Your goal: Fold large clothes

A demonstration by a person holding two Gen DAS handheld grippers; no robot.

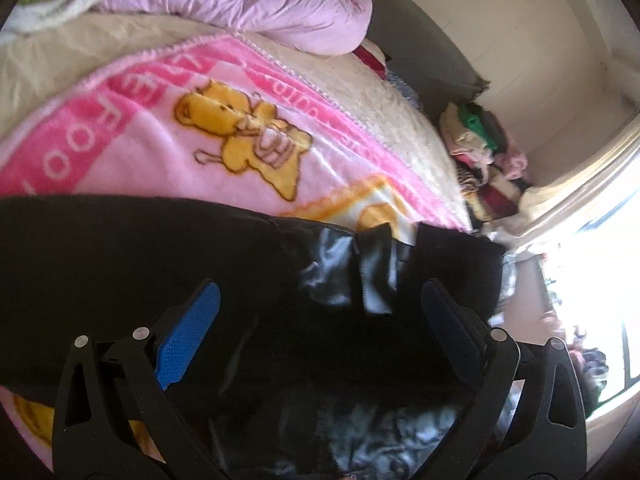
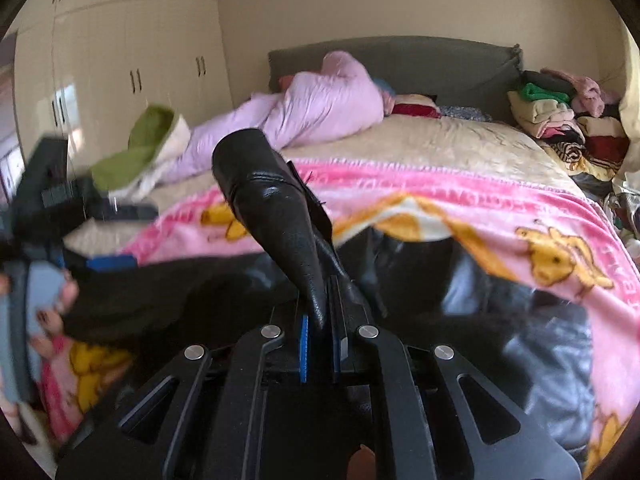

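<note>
The right gripper [image 2: 322,344] is clenched on a sleeve [image 2: 276,216] of a black leather jacket [image 2: 520,344], the sleeve rising stiffly from between its blue pads, apparently lifted so it can be carried across the body of the garment. The left gripper [image 1: 316,320] hovers released over the same jacket [image 1: 168,256], its fingers spread wide with dark cloth and pale lining between them but nothing pinched, seemingly poised to take a second hold. The jacket lies along the near edge of a bed [image 2: 460,140], spread on a pink bear-print blanket [image 2: 460,196] that gives it a flat surface for folding. Beyond the blanket, a lilac quilt [image 2: 328,96] is bunched toward the headboard [image 2: 440,64], and a green-and-cream throw [image 2: 148,148] sits at the bed's left edge, both pushed clear of the working area. A pile of clothes [image 2: 560,120] is heaped at the bed's far right corner. Cream wardrobes [image 2: 132,52] line the far wall. The fold appears barely begun.
</note>
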